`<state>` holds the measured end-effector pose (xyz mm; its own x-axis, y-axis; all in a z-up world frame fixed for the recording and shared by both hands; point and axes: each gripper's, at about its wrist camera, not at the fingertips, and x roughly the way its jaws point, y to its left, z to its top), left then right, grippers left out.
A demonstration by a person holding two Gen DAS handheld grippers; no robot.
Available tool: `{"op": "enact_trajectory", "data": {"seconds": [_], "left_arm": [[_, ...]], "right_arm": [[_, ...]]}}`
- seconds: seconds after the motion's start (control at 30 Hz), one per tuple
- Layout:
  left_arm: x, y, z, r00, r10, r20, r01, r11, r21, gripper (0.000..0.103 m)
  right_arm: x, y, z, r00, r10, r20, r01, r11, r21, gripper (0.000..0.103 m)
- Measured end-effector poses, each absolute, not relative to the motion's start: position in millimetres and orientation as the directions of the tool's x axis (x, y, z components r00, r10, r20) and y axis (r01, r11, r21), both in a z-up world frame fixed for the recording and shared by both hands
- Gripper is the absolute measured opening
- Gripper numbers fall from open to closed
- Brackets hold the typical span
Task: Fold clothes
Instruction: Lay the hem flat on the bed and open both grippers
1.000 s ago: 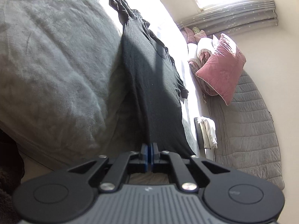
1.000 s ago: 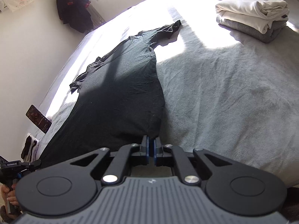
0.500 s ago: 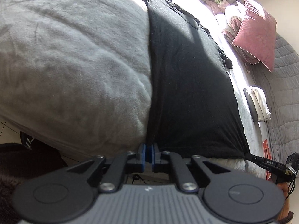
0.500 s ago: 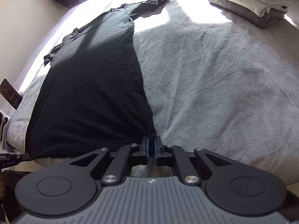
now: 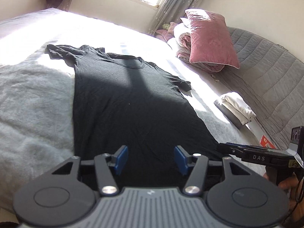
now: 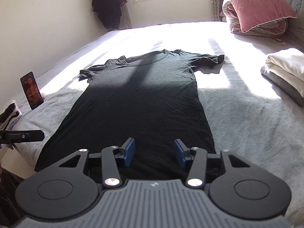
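Sunlit bedding fills the left wrist view: a grey bed (image 5: 34, 110) with a black T-shirt (image 5: 129, 110) spread flat on it, collar toward the window and hem toward the camera. The left hand-held gripper (image 5: 150, 159) sits over the hem near the shirt's left corner; its jaws have just been opening and now stand about half apart, with cloth below them but nothing pinched. The right hand-held gripper (image 5: 247, 152) reaches in at the hem's other corner. Beyond the shirt's right sleeve lie a pink pillow (image 5: 210, 38) and a folded stack (image 5: 235, 108).

From the right wrist view, the same T-shirt (image 6: 144, 102) lies smoothed, sleeves out. The right hand-held gripper (image 6: 154, 153) is likewise about half open over the hem, gripping nothing. A phone (image 6: 32, 91) stands left of the shirt.

Laying out seems finished, with the hem released. Folding likely comes next, which calls for fresh grips on one side edge or sleeve to bring it across the body.
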<state>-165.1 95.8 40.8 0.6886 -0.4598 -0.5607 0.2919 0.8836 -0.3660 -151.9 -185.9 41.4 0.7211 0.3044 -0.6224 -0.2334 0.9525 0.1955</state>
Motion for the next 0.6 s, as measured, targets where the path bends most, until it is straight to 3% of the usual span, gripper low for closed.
{"op": "enact_trajectory", "data": {"seconds": [0.27,0.4,0.6], "left_arm": [[-174,61,-2,0.644,-0.428,-0.634,0.398,0.895,-0.200,0.063],[-189,66,7,0.571,-0.437,-0.695,0.442,0.877,-0.188,0.076],[-194,80,24,0.471,-0.470,-0.746,0.474,0.849,-0.235,0.077]], "right_arm": [[-154,-181,0,0.673,0.243,-0.698,-0.214,0.968,0.131,0.052],[-173,-197,7,0.621,0.219,-0.752,-0.223,0.970,0.099,0.063],[-176,-214,28,0.596,0.250,-0.763,-0.203,0.966,0.158,0.065]]}}
